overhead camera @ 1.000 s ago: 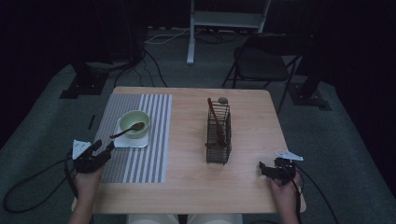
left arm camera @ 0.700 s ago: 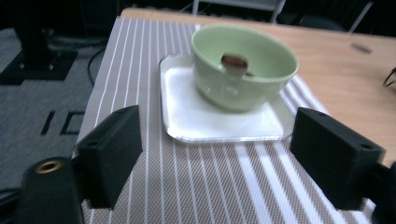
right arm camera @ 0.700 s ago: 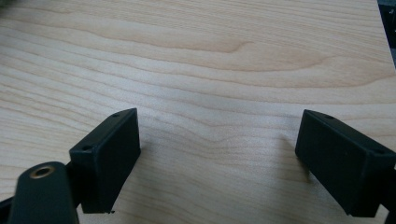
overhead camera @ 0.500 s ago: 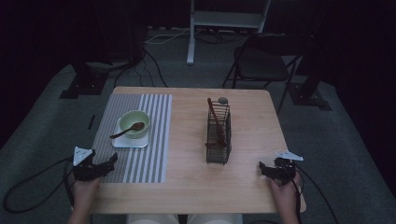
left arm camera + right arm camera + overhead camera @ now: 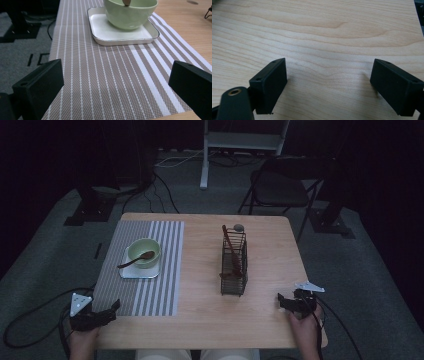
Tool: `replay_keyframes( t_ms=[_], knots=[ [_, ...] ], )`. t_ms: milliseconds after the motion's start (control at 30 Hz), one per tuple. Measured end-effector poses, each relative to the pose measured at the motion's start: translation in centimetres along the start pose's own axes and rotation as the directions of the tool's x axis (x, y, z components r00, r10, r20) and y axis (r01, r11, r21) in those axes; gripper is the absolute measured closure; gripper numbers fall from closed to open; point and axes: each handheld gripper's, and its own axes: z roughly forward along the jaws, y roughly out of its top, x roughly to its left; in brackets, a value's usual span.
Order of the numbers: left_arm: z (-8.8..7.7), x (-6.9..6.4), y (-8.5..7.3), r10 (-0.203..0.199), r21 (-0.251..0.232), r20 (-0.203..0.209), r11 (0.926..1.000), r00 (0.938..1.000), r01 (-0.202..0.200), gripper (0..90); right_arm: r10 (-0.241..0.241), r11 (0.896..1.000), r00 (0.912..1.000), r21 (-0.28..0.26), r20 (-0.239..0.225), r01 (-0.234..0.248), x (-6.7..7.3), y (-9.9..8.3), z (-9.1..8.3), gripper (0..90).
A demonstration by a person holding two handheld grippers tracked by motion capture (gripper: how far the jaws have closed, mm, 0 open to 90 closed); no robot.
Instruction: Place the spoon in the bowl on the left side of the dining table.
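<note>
Overhead, I see my left gripper at the near left corner of the wooden table, jaws spread apart, just off the near end of the striped placemat. A pale green bowl with a brown spoon sits on a white tray on that mat. A wire basket holding dark utensils stands mid-table. My right gripper rests near the right front edge, released, with bare wood between it and the basket.

From the left gripper view, jaws wide over the placemat; the bowl and tray lie ahead, mat edge and floor to the left.

From the right gripper view, jaws wide apart over bare wood, nothing held.
</note>
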Motion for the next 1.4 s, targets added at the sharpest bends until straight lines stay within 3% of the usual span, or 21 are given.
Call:
replay_keyframes(
  t_ms=[133, 367, 500, 600, 700, 800, 933, 1000, 1133, 1233, 1267, 1400],
  knots=[
    [-0.6, 0.2, -0.9, -0.015, -0.031, 0.0, 0.9994, 0.9999, 0.015, 0.0, 0.0, 1.0, 1.0, 0.0, 0.0, 0.0, 0.0, 0.0, 0.0, 13.2],
    [-1.5, 0.4, -2.1, -0.009, -0.006, -0.061, 0.9999, 0.9981, 0.009, 0.0, 0.0, 1.0, 1.0, 0.0, 0.0, 0.0, 0.0, 0.0, 0.0, 13.2],
    [-1.8, 0.8, -2.6, 0.014, 0.053, -0.107, 0.9986, 0.9941, -0.009, 0.0, 0.0, 1.0, 1.0, 0.0, 0.0, 0.0, 0.0, 0.0, 0.0, 13.2],
    [-2.2, 1.4, -3.1, -0.012, 0.049, -0.099, 0.9987, 0.9951, 0.017, 0.0, 0.0, 1.0, 1.0, -0.001, 0.0, 0.0, 0.0, 0.0, 0.0, 13.2],
    [-2.6, 1.6, -3.4, -0.012, 0.043, -0.111, 0.9989, 0.9938, 0.017, 0.0, 0.0, 1.0, 1.0, -0.001, -0.001, 0.0, 0.0, 0.0, 0.0, 13.3],
    [-2.9, 1.8, -3.8, 0.0, 0.014, -0.152, 0.9999, 0.9884, 0.002, 0.0, 0.0, 1.0, 1.0, -0.002, -0.001, 0.0, 0.0, 0.0, 0.0, 13.3],
    [-3.0, 1.9, -4.1, 0.02, 0.04, -0.205, 0.9991, 0.9785, -0.012, 0.0, 0.0, 1.0, 1.0, -0.002, -0.001, 0.0, 0.0, 0.0, 0.0, 13.2],
    [-3.3, 2.1, -4.2, -0.011, 0.04, -0.21, 0.999, 0.9777, 0.02, 0.0, 0.0, 1.0, 1.0, -0.002, -0.001, 0.0, 0.0, 0.0, 0.0, 13.3],
    [-4.0, 2.6, -4.6, -0.073, 0.043, -0.231, 0.9954, 0.9702, 0.085, 0.0, 0.0, 1.0, 1.0, -0.001, -0.001, 0.0, 0.0, -0.1, 0.0, 13.2],
    [-4.6, 3.1, -4.9, -0.173, -0.009, -0.156, 0.9848, 0.9725, 0.174, 0.0, -0.001, 1.0, 1.0, -0.002, -0.001, 0.001, 0.0, -0.1, -0.1, 13.3],
    [-4.6, 3.2, -5.0, -0.21, -0.019, -0.126, 0.9776, 0.9696, 0.209, 0.0, -0.001, 1.0, 1.0, -0.002, -0.002, 0.001, 0.0, -0.1, -0.1, 13.2],
    [-4.2, 3.5, -5.3, -0.253, -0.007, -0.08, 0.9673, 0.9641, 0.254, 0.0, -0.002, 1.0, 1.0, -0.002, -0.002, 0.002, 0.0, -0.1, -0.1, 13.2]
  ],
)
